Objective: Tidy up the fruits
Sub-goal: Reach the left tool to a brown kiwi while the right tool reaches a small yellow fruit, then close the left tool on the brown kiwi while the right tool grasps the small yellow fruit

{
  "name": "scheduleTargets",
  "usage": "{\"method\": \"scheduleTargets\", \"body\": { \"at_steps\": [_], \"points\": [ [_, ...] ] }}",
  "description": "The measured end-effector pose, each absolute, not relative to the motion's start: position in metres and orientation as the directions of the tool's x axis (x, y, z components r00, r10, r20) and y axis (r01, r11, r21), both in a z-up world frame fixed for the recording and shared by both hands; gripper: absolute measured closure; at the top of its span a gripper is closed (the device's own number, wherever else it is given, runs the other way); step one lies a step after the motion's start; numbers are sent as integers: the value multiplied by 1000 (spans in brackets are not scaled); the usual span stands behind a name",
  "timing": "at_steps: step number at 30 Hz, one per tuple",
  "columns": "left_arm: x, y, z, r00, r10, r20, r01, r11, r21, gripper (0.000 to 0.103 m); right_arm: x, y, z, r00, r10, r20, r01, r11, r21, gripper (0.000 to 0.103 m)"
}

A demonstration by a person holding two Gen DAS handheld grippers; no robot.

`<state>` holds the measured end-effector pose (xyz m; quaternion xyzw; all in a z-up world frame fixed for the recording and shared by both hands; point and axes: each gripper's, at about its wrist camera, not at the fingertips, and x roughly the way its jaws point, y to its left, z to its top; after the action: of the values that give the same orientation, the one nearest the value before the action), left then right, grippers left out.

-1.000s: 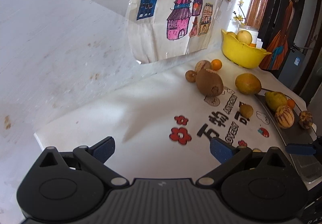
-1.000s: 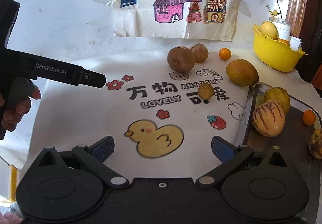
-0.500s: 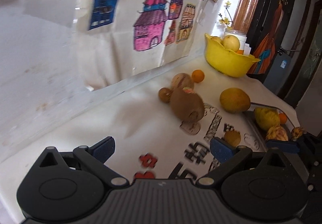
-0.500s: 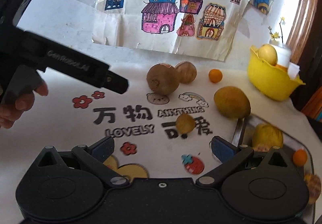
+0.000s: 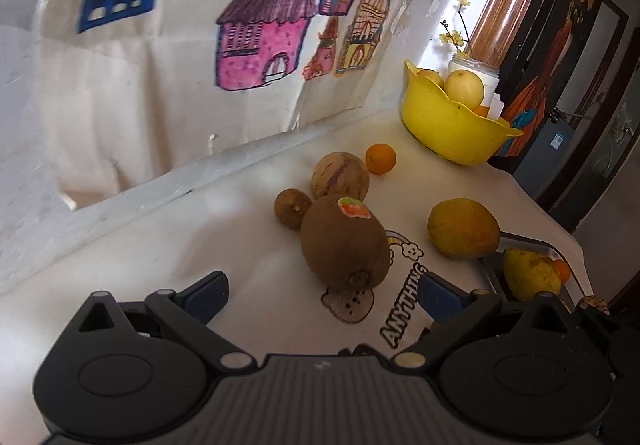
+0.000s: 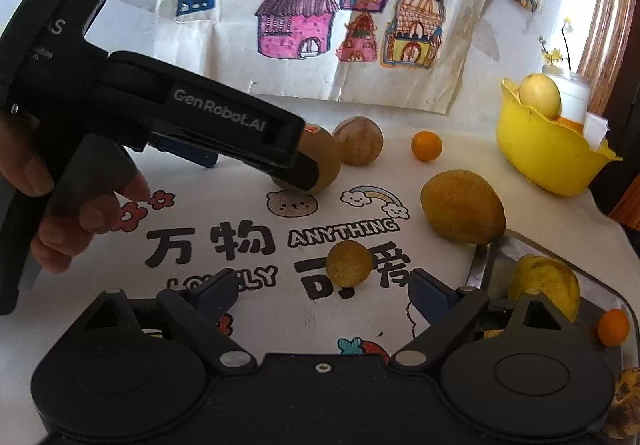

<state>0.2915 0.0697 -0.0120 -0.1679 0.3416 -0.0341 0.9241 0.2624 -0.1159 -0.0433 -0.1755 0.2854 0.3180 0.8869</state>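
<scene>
Your big kiwi [image 5: 345, 241] lies just ahead of the left gripper [image 5: 320, 295], whose jaws stand wide and empty. The right gripper [image 6: 322, 291] has just been closing a little toward the small yellow fruit [image 6: 349, 263], not yet gripped. Some fruit already sits in the tray [image 6: 480, 265] and the bowl [image 6: 536, 157]; about six remain loose on the cloth [image 6: 240, 213].

"GenRobot.AI" on left tongs [image 6: 298, 169]; "ANYTHING" on cloth [image 6: 240, 217]

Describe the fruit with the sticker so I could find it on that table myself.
Start at the yellow bowl by the wall, then look along the white printed cloth to the fruit cluster. The brown fuzzy kiwi is the biggest there, the only one with an orange sticker on top.
</scene>
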Motion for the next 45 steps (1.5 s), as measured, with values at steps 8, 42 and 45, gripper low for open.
{"method": "scheduleTargets", "body": {
  "at_steps": [8, 42, 45],
  "points": [
    [306, 64, -13, 766, -188, -615, -45, 939, -342, 1, 279, -122, -43, 577, 494, -651, -656, 754, -10, 19],
    [305, 62, -10, 750, -193, -633, -87, 919, -384, 47, 296, -132, -39, 594, 507, -625, -590, 803, 90, 75],
    [297, 61, -8, 746, -188, -639, -80, 927, -367, 47, 290, -133, -38, 603, 510, -613, -593, 801, 82, 75]
  ]
}}
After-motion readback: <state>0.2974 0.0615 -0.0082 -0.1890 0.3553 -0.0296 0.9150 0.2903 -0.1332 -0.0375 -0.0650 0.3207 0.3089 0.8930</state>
